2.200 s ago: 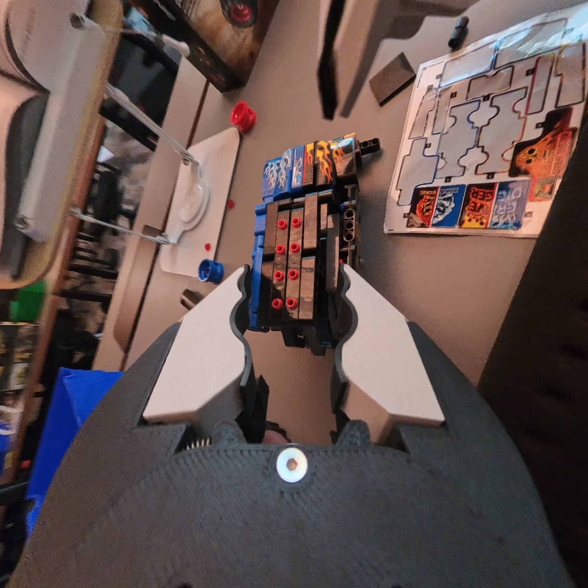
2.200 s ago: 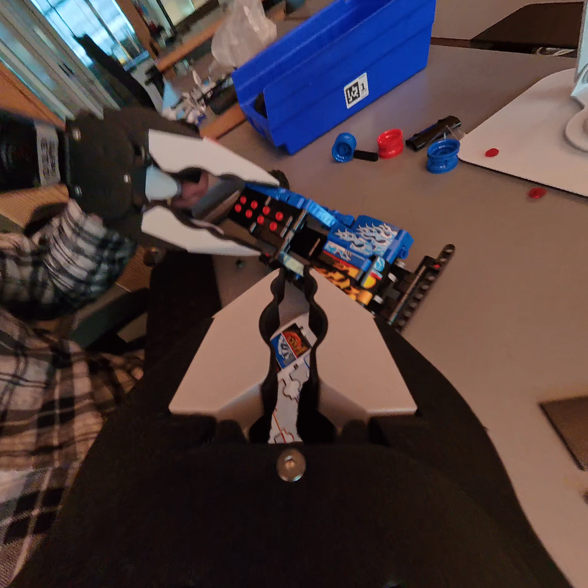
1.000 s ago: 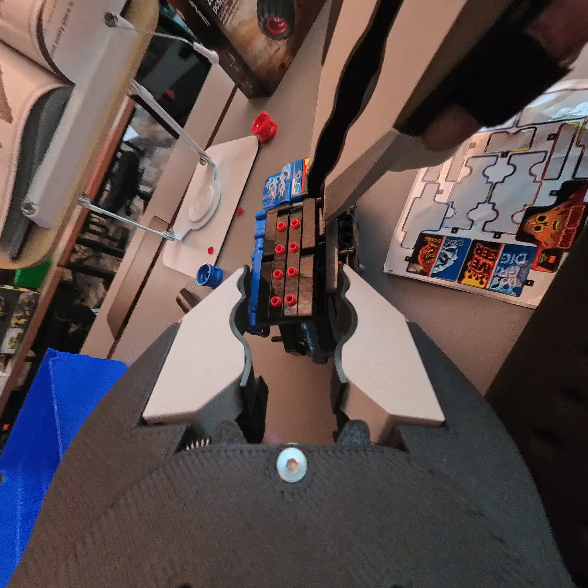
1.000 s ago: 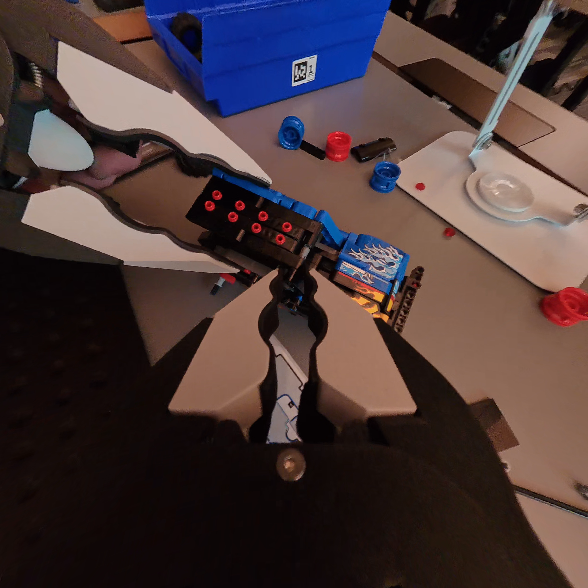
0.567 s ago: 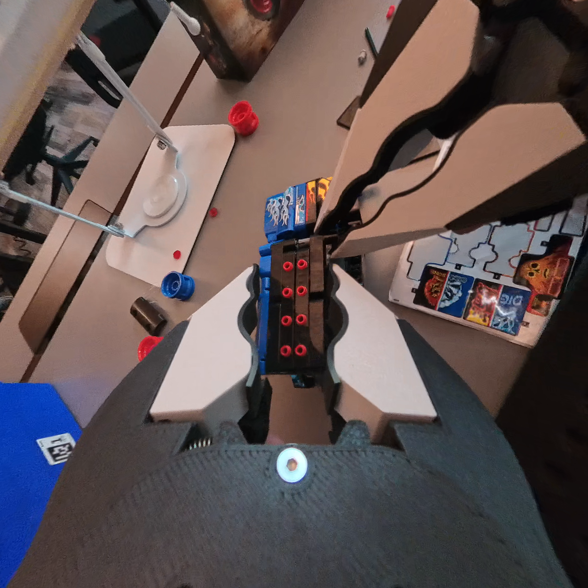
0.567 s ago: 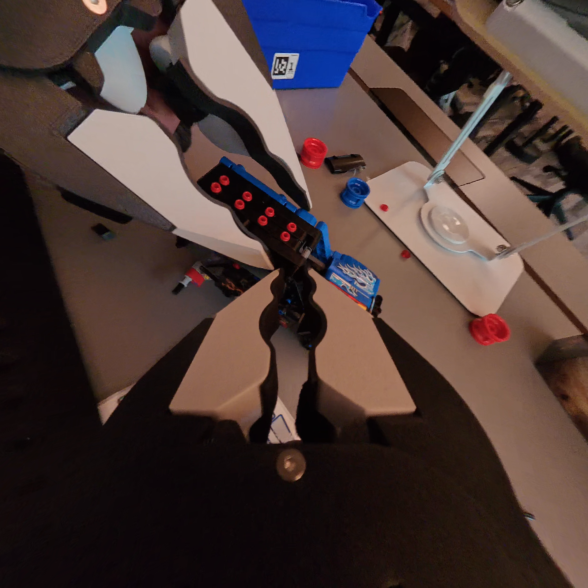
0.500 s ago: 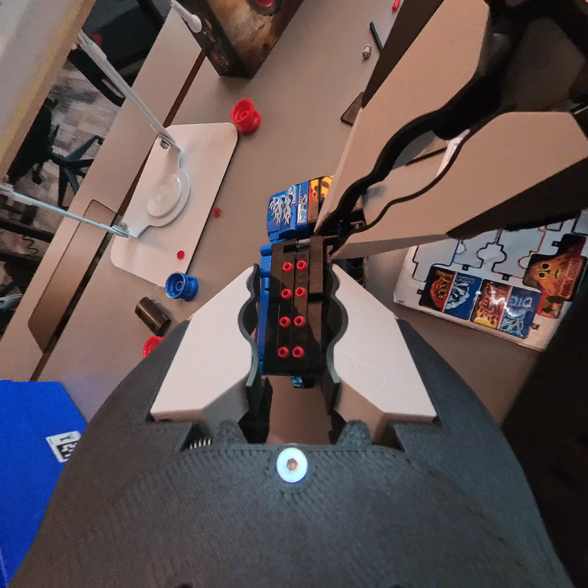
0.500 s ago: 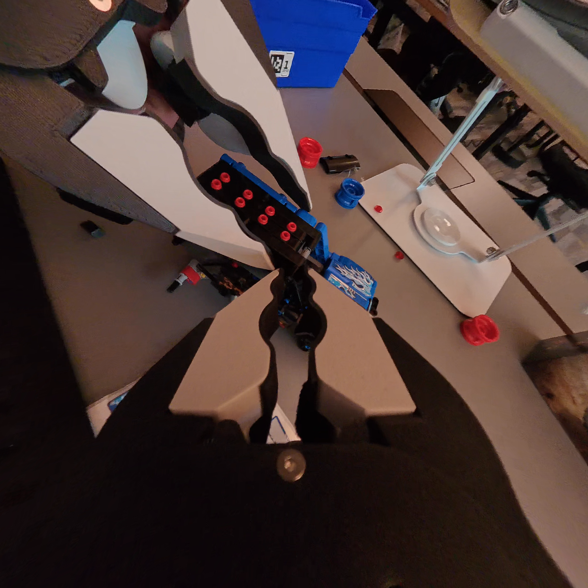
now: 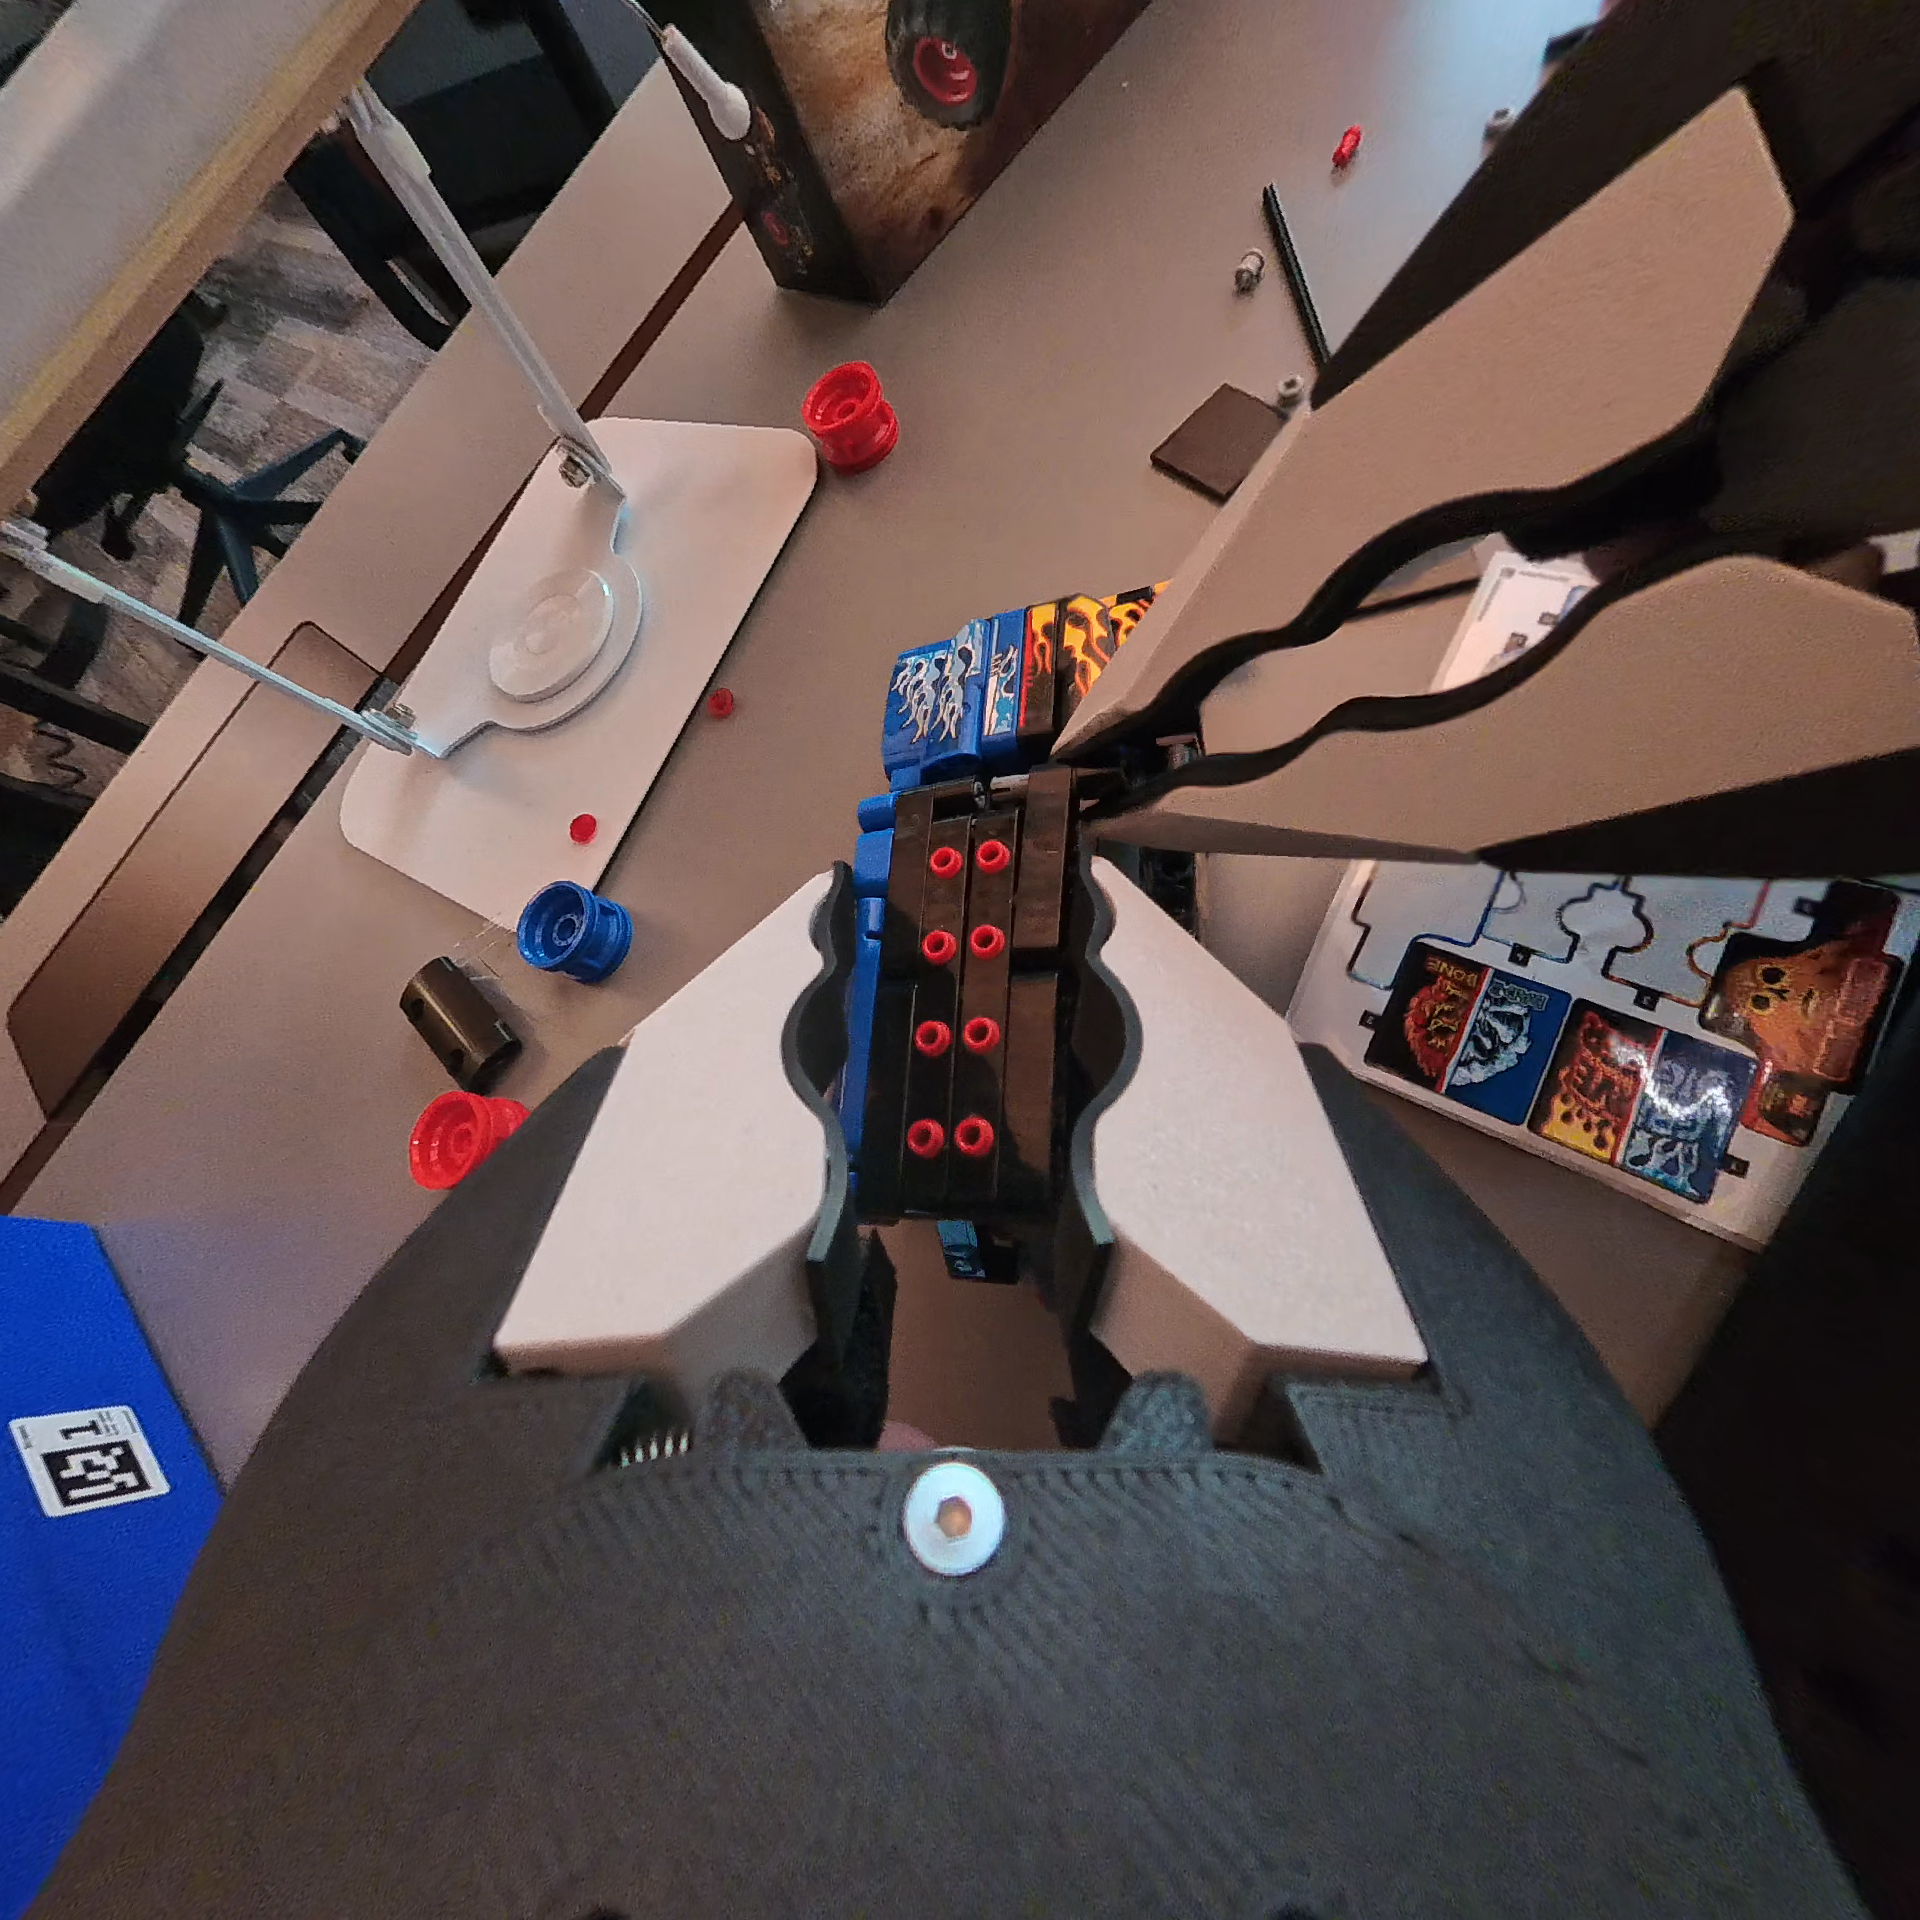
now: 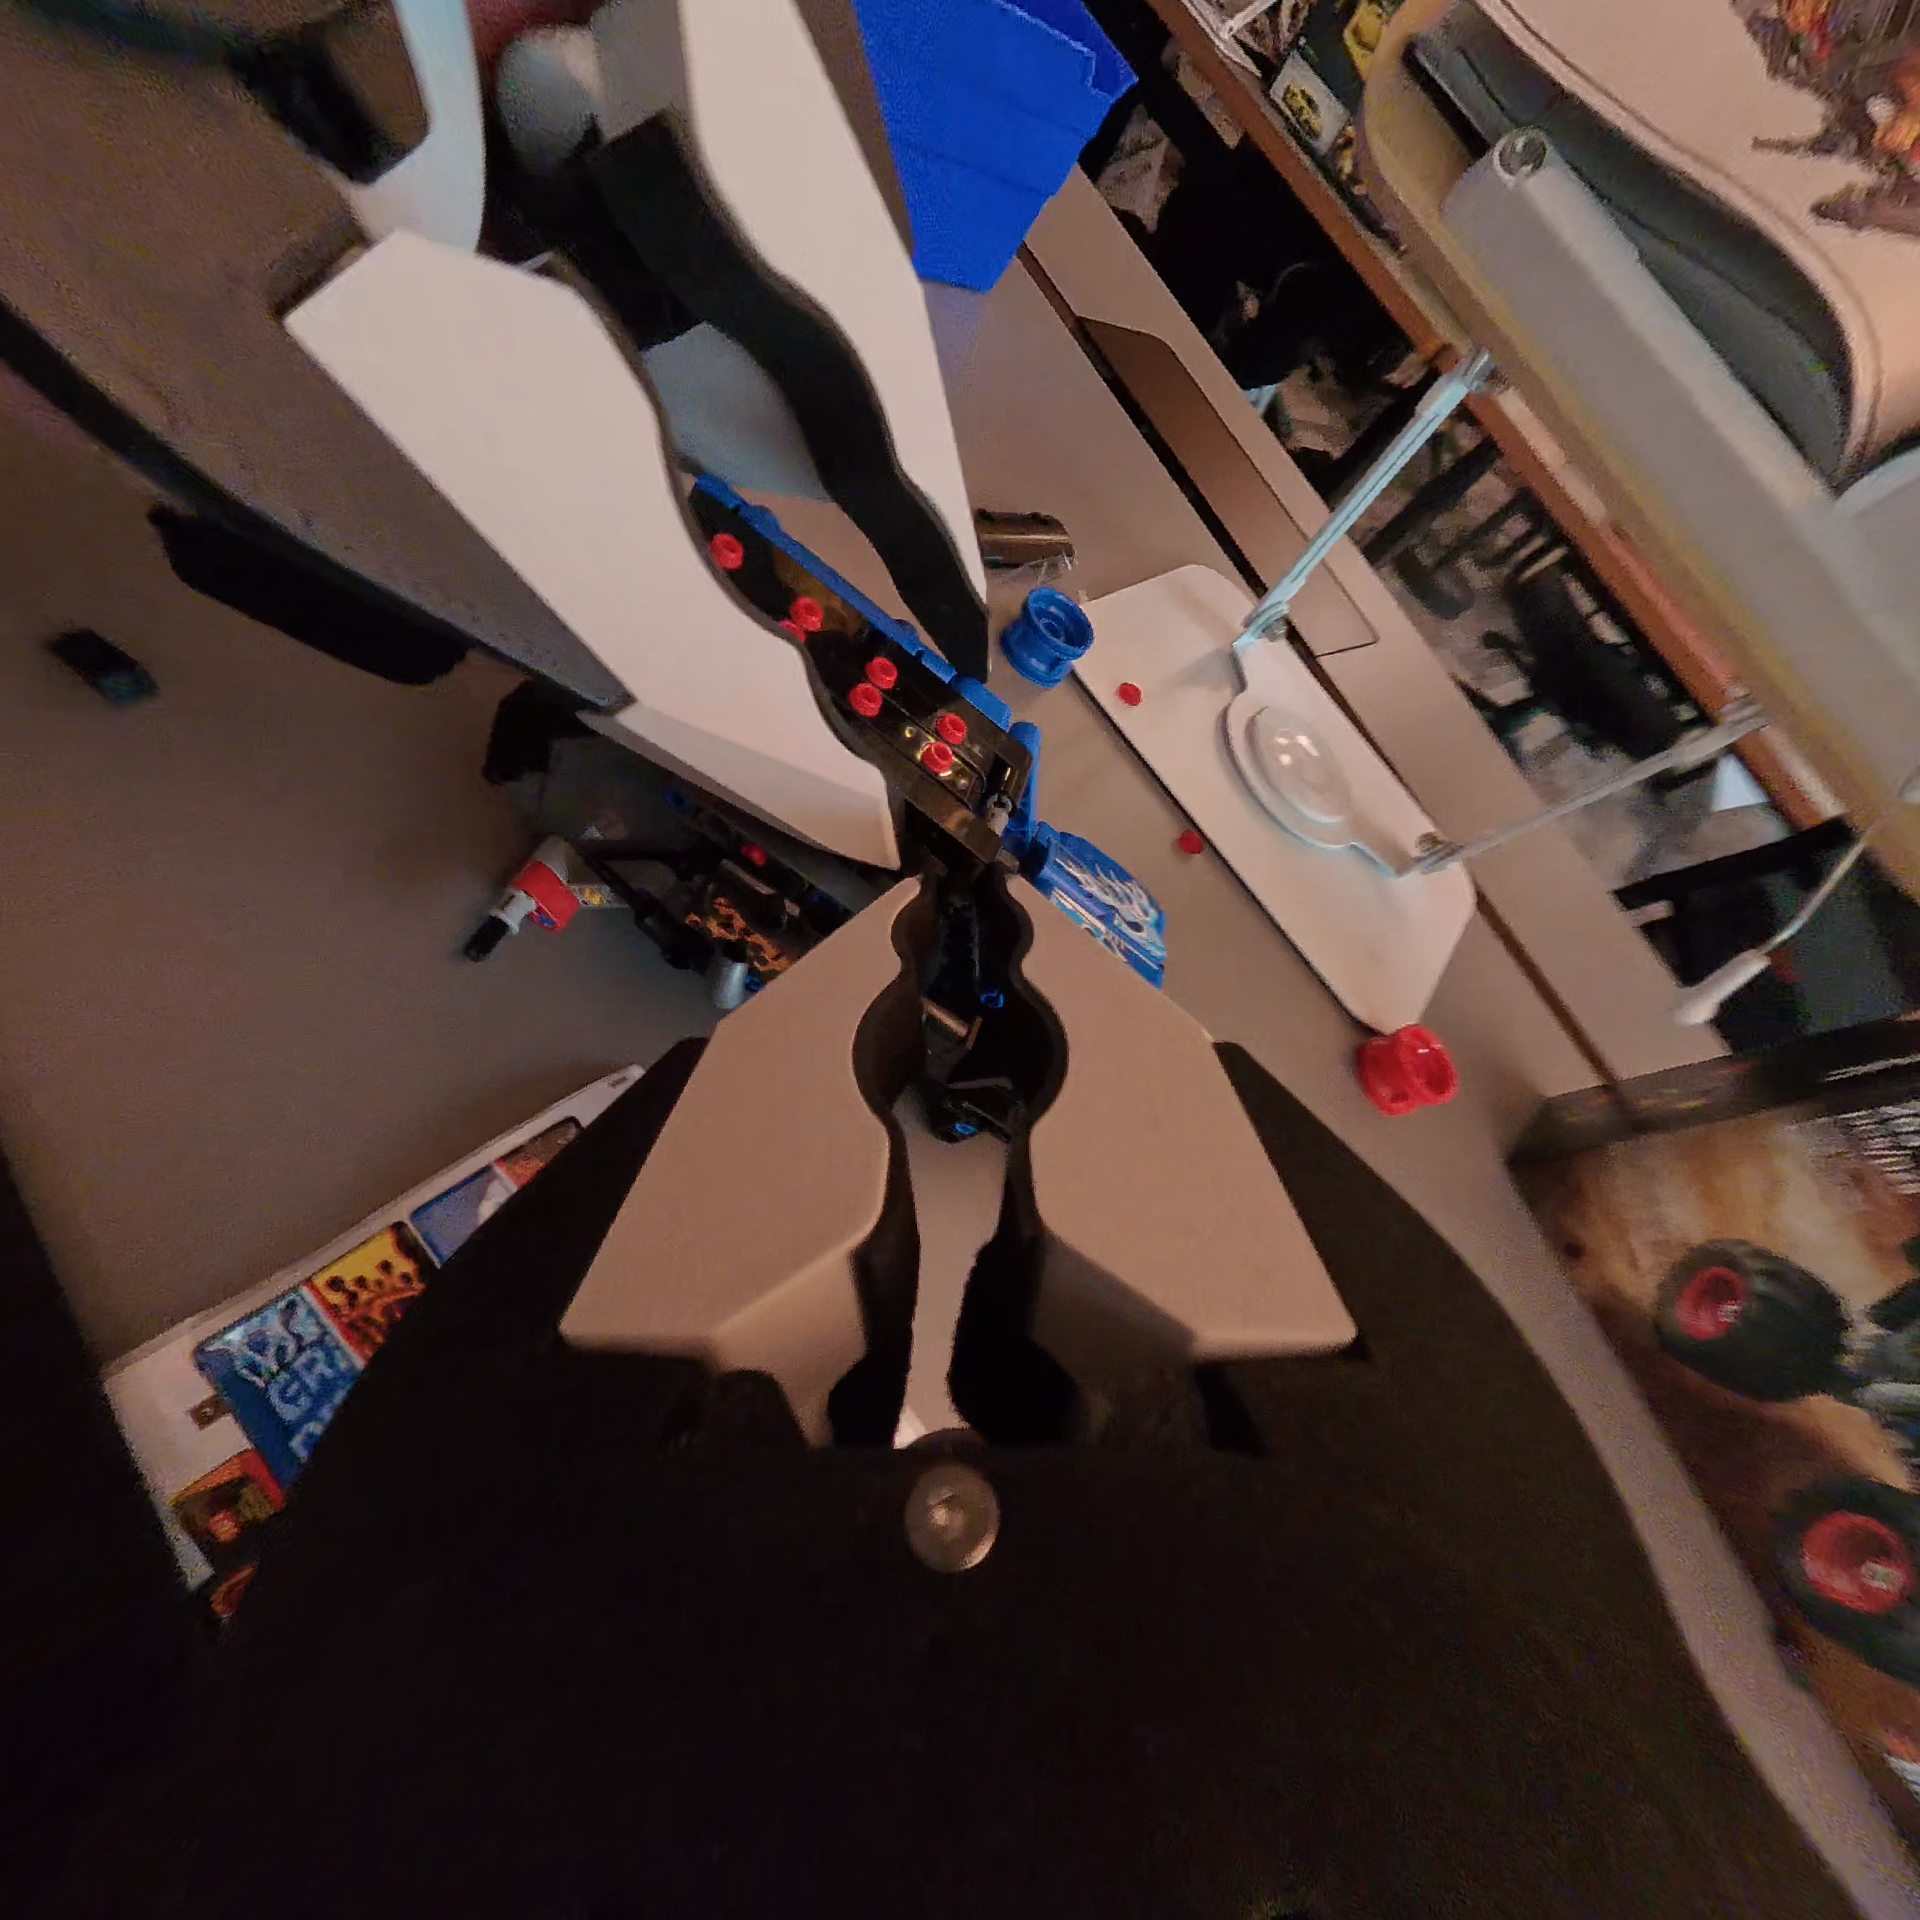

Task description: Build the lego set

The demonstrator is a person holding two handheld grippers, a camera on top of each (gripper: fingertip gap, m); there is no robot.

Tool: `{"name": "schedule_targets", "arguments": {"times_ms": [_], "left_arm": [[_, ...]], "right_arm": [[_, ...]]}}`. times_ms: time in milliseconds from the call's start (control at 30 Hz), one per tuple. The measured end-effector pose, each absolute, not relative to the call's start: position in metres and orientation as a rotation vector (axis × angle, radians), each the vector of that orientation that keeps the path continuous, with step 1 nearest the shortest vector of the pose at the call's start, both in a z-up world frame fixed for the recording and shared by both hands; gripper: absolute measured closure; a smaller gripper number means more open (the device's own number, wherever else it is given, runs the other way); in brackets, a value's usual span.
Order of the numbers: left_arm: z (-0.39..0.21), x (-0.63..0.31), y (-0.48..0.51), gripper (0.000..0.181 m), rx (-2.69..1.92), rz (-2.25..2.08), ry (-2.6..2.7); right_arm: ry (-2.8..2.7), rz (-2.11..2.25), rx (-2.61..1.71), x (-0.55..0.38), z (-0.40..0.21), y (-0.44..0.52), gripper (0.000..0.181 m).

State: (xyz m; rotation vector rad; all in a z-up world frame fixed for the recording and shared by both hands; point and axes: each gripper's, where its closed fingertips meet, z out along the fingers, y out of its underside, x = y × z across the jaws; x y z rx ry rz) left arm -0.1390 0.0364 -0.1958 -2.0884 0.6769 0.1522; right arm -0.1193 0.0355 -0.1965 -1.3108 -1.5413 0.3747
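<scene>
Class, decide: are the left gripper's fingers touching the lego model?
Touching. The left wrist view shows the left gripper closed on the lego model, both fingers pressed against its blue and black sides with no gap.

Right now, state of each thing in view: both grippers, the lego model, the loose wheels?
left gripper: shut on lego model
right gripper: shut on the model's side
lego model: partly built, held by both grippers
blue wheel: loose on the table, on its side
red wheels: loose, unmounted
sticker sheet: flat, many stickers gone

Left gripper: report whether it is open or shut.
Shut on the black-and-blue lego model with red studs: the left gripper has both pale fingers pressed against its sides.
</scene>
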Motion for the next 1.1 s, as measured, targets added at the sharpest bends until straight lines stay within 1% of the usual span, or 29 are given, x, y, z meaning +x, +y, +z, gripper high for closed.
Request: {"name": "schedule_targets", "arguments": {"times_ms": [67, 167, 267, 333, 433, 467, 533, 567, 667, 767, 1100], "left_arm": [[-0.196, -0.138, 0.037, 0.141, -2.086, 0.147, 0.678], [-0.196, -0.138, 0.038, 0.141, -2.077, 0.132, 0.662], [-0.195, -0.139, 0.038, 0.141, -2.081, 0.13, 0.643], [-0.195, -0.139, 0.039, 0.141, -2.087, 0.128, 0.631], [-0.196, -0.137, 0.04, 0.141, -2.072, 0.13, 0.624], [-0.195, -0.138, 0.04, 0.141, -2.07, 0.125, 0.62], [-0.195, -0.138, 0.041, 0.141, -2.06, 0.095, 0.602], [-0.195, -0.136, 0.042, 0.141, -2.056, 0.092, 0.601], [-0.195, -0.134, 0.042, 0.141, -2.05, 0.092, 0.619], [-0.194, -0.134, 0.041, 0.14, -2.058, 0.093, 0.629], [-0.193, -0.129, 0.047, 0.141, -2.085, 0.128, 0.657]], "right_arm": [[-1.533, 0.444, -1.336, -0.118, -0.197, 0.036, 0.176], [-1.523, 0.435, -1.334, -0.119, -0.196, 0.037, 0.176], [-1.562, 0.184, -1.205, -0.119, -0.196, 0.038, 0.176], [-1.587, 0.099, -1.14, -0.118, -0.196, 0.039, 0.176], [-1.568, 0.24, -1.213, -0.117, -0.195, 0.04, 0.176], [-1.544, 0.348, -1.268, -0.117, -0.195, 0.039, 0.176], [-1.459, 0.703, -1.442, -0.117, -0.194, 0.04, 0.175], [-1.444, 0.757, -1.465, -0.116, -0.194, 0.04, 0.175], [-1.504, 0.518, -1.34, -0.115, -0.194, 0.04, 0.176], [-1.529, 0.392, -1.264, -0.115, -0.192, 0.04, 0.175], [-1.54, 0.248, -1.253, -0.114, -0.193, 0.044, 0.176]]}}
